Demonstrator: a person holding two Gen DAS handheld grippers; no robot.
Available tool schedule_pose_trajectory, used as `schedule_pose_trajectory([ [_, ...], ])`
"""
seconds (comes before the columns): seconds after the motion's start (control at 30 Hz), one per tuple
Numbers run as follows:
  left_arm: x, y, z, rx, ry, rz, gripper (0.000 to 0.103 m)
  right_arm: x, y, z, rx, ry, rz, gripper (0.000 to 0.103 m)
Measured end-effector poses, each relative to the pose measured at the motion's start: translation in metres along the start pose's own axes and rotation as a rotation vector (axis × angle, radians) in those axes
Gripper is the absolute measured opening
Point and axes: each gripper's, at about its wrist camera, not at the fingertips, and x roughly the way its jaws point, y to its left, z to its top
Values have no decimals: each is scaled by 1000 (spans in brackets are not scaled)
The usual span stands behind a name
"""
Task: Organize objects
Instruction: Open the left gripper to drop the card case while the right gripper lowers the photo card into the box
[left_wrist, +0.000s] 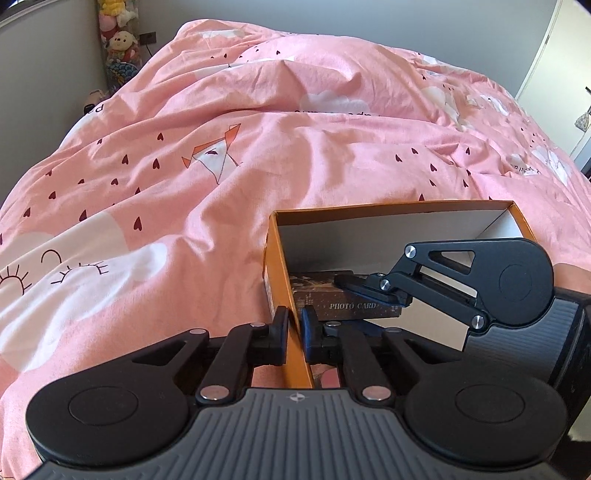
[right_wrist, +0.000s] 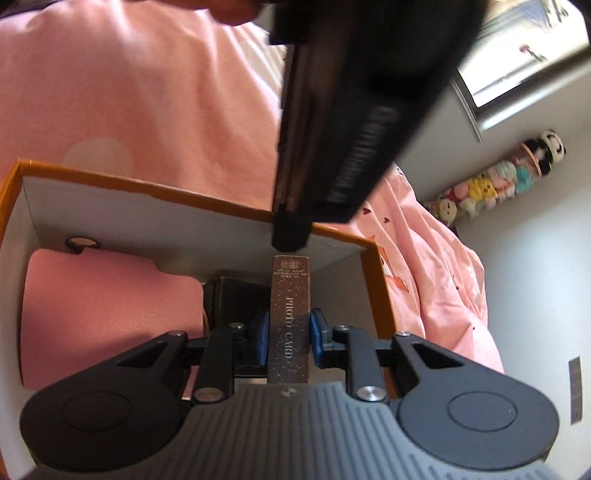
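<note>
An open orange cardboard box (left_wrist: 279, 254) with a white inside lies on the pink duvet. My left gripper (left_wrist: 294, 332) is shut on its near left wall, one finger outside and one inside. In the right wrist view the left gripper (right_wrist: 290, 236) is a dark blur over the box rim (right_wrist: 184, 195). My right gripper (right_wrist: 289, 341) is shut on a brown box lettered PHOTO CARD (right_wrist: 290, 295), held inside the orange box. The left wrist view shows that right gripper (left_wrist: 369, 290) reaching in from the right, on the photo card box (left_wrist: 354, 308).
A pink soft item (right_wrist: 110, 314) and a dark small box (right_wrist: 236, 295) lie inside the orange box. The rumpled pink duvet (left_wrist: 184, 184) covers the bed all around. Plush toys (left_wrist: 120, 40) stand stacked by the grey wall at the far left. A white door (left_wrist: 554, 55) is at the far right.
</note>
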Motion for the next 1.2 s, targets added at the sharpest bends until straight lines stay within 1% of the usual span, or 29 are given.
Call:
schedule_pose_trajectory([
  [0.1,0,0,0,-1,0,0,10,4,-1,2,-33,8,-5,24],
  [0.27,0,-1,0,2,0,2,10,4,-14,6,13,14,43,25],
  [0.33,1,0,0,2,0,4,10,3,-21,7,40,7,61,33],
  [0.37,1,-1,0,1,0,2,10,2,-25,8,60,2,75,39],
  [0.43,1,0,0,-3,1,4,10,2,-35,8,112,-2,109,43],
  [0.57,2,0,0,-3,5,9,10,2,-56,5,218,0,145,53],
  [0.6,2,0,-1,-2,6,9,10,2,-63,4,253,6,158,57],
  [0.63,2,0,-1,-2,7,9,10,2,-69,1,293,14,174,59],
  [0.8,3,0,0,-4,8,9,10,12,-106,-17,555,98,300,72],
  [0.87,3,0,-1,-6,10,10,10,18,-114,-25,660,136,331,75],
  [0.9,3,0,-1,-7,10,10,10,17,-97,-29,715,154,353,75],
  [0.93,3,0,-1,-8,11,11,10,17,-89,-33,763,171,373,75],
  [0.97,3,-1,-1,-9,13,11,10,15,-82,-37,810,188,385,76],
  [1.0,3,0,-1,-10,14,11,10,14,-81,-39,842,193,384,73],
  [1.03,3,0,0,-12,14,11,10,15,-84,-41,859,193,380,70],
  [1.1,4,-1,0,-14,16,12,10,14,-86,-41,871,190,361,54],
  [1.13,4,-1,0,-14,16,12,10,14,-88,-41,880,192,352,51],
  [1.2,4,0,0,-18,16,10,10,16,-90,-41,903,203,344,50],
])
